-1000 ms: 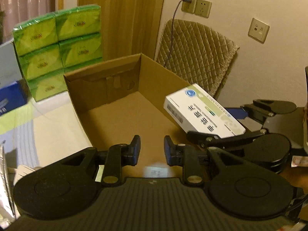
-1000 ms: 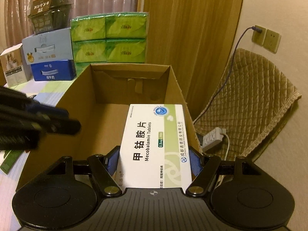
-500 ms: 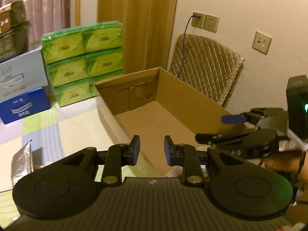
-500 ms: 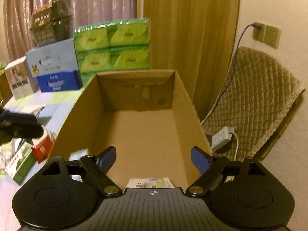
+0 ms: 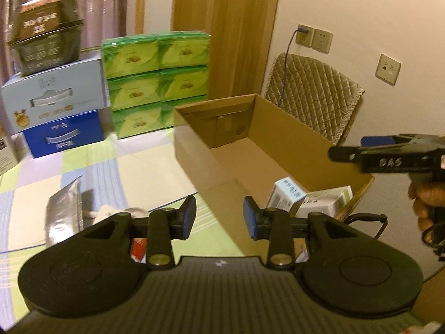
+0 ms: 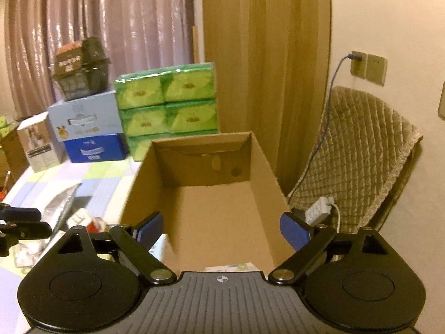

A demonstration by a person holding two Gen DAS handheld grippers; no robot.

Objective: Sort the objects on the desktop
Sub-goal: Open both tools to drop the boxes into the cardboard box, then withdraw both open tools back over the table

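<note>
An open cardboard box (image 5: 278,150) (image 6: 222,208) stands on the table. At its near end lie a white and green medicine box (image 5: 325,201) and a pale blue box (image 5: 286,194); the white one peeks out in the right wrist view (image 6: 230,267). My left gripper (image 5: 219,217) is open and empty above the box's near left corner. My right gripper (image 6: 222,225) is open wide and empty over the box's near end; it also shows in the left wrist view (image 5: 370,150). A silver pouch (image 5: 65,208) and a red item (image 5: 139,247) lie left of the box.
Green tissue packs (image 5: 158,80), a blue and white carton (image 5: 55,105) and a dark package (image 5: 44,44) stand at the back. A quilted chair (image 6: 358,150) and a power strip (image 6: 319,208) are right of the box. A checked cloth (image 5: 111,167) covers the table.
My right gripper opened and let the white medicine box drop into the cardboard box, then drew back. My left gripper also pulled back and its jaws opened a bit wider.
</note>
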